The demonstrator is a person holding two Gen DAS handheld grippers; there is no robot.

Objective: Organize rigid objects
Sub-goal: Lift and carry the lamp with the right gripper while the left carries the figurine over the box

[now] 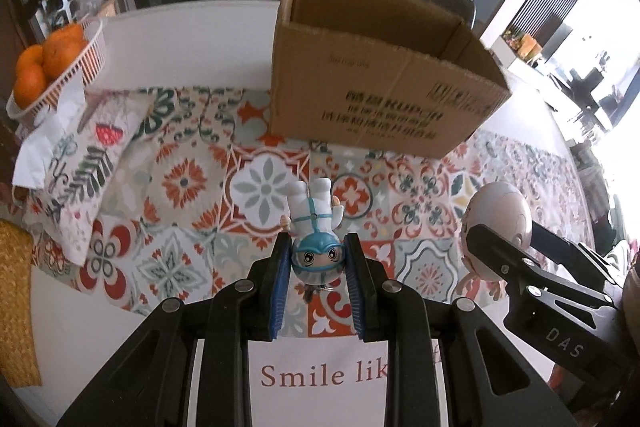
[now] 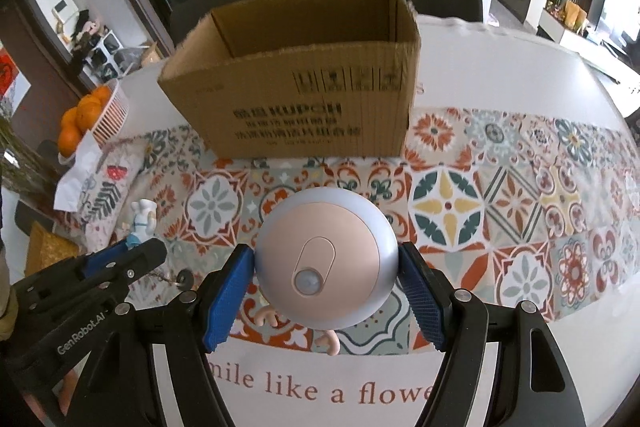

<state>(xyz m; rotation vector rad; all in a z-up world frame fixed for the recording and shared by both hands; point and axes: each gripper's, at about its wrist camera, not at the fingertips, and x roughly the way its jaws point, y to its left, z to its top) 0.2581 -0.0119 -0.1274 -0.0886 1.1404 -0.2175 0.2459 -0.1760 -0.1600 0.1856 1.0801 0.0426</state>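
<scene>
1. Patterned cloth (image 1: pixel 192 183) covers the white counter (image 1: pixel 180 43); an open box (image 1: pixel 376 83) stands at its far side.
2. Left tool (image 1: pixel 318 267) tilts steeply down, pinching a figurine (image 1: pixel 316 227) by the head, feet toward the box.
3. Right tool (image 2: pixel 326 287), beside it and angled alike, grips a round lamp (image 2: pixel 326 259) above the cloth.

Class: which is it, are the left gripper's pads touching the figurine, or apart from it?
Touching. The left wrist view shows the left gripper with both blue pads pressed against the figurine at its head, no gap on either side.
</scene>
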